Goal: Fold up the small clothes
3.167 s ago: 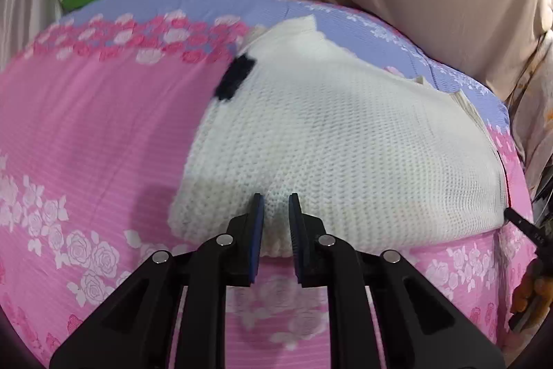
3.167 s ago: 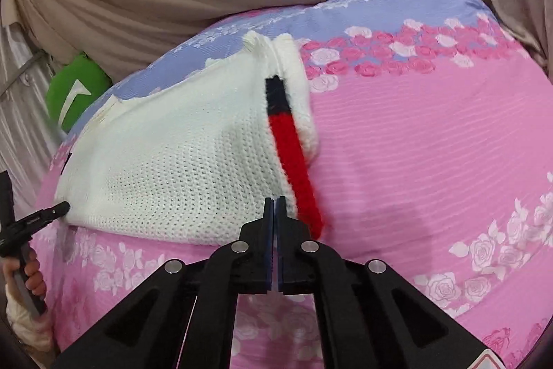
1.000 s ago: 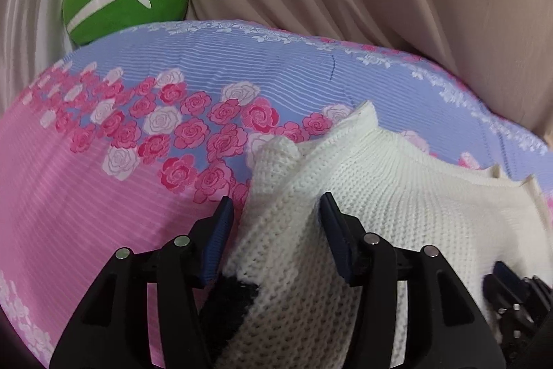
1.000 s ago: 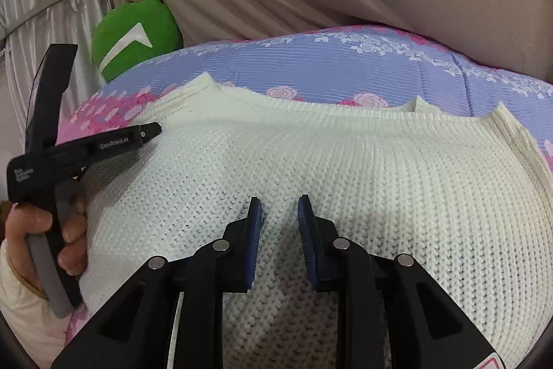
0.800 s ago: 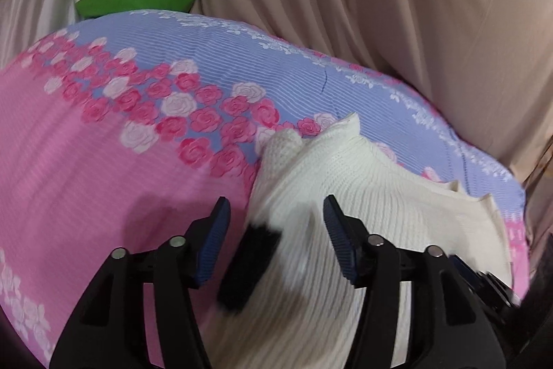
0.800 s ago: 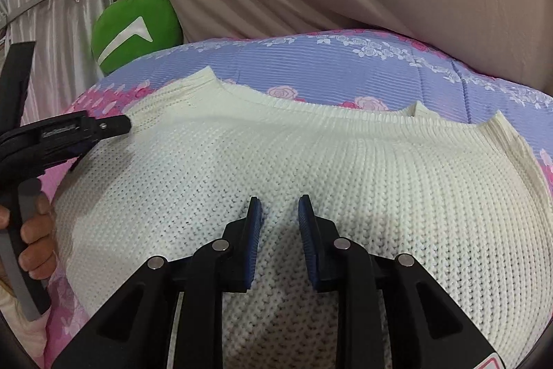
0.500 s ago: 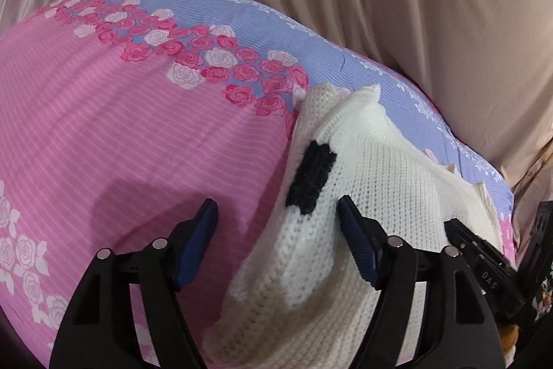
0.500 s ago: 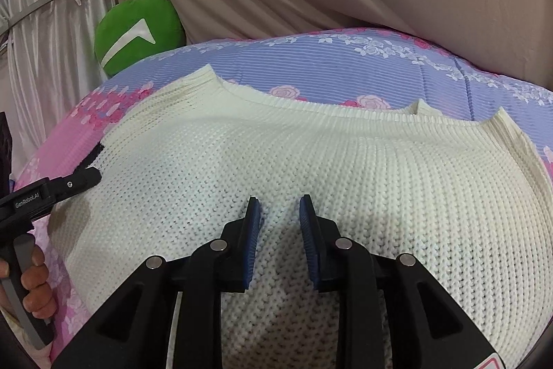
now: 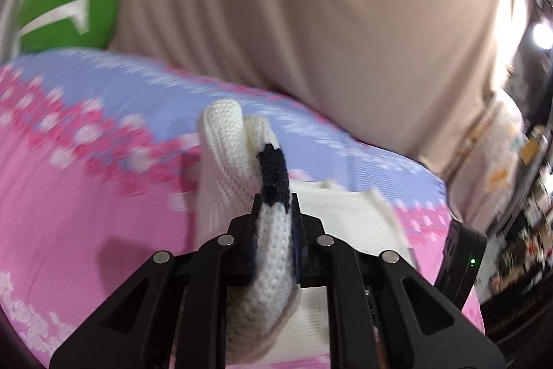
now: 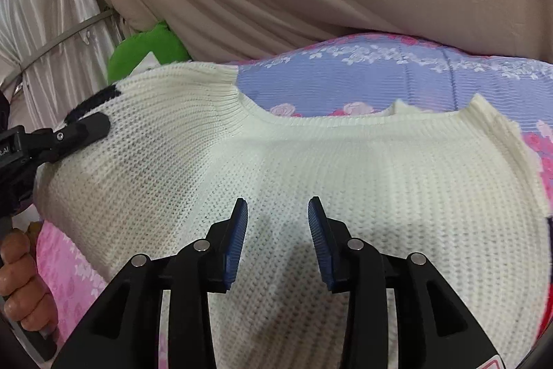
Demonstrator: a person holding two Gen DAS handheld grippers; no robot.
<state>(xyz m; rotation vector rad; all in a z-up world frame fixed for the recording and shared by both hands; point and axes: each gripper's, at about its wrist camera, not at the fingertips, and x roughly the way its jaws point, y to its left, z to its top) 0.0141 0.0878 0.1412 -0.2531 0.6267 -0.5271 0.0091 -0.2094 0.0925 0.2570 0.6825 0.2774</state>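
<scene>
L gripper (image 9: 274,223) clamps the white knit sweater (image 10: 345,182) at its left edge by the dark stripe (image 9: 274,175), fold lifted off the floral bedspread (image 9: 86,196). R gripper (image 10: 277,230), jaws apart, hovers over mid-panel w/ nothing held. Fold likely travels rightward across the body; L is the nearer hand.

Bed: covered by a pink and lavender rose-print sheet (image 10: 345,82).
On it: a white knit sweater (image 10: 345,168) spread flat, one side lifted.
Far edge: green cushion (image 9: 65,12).
</scene>
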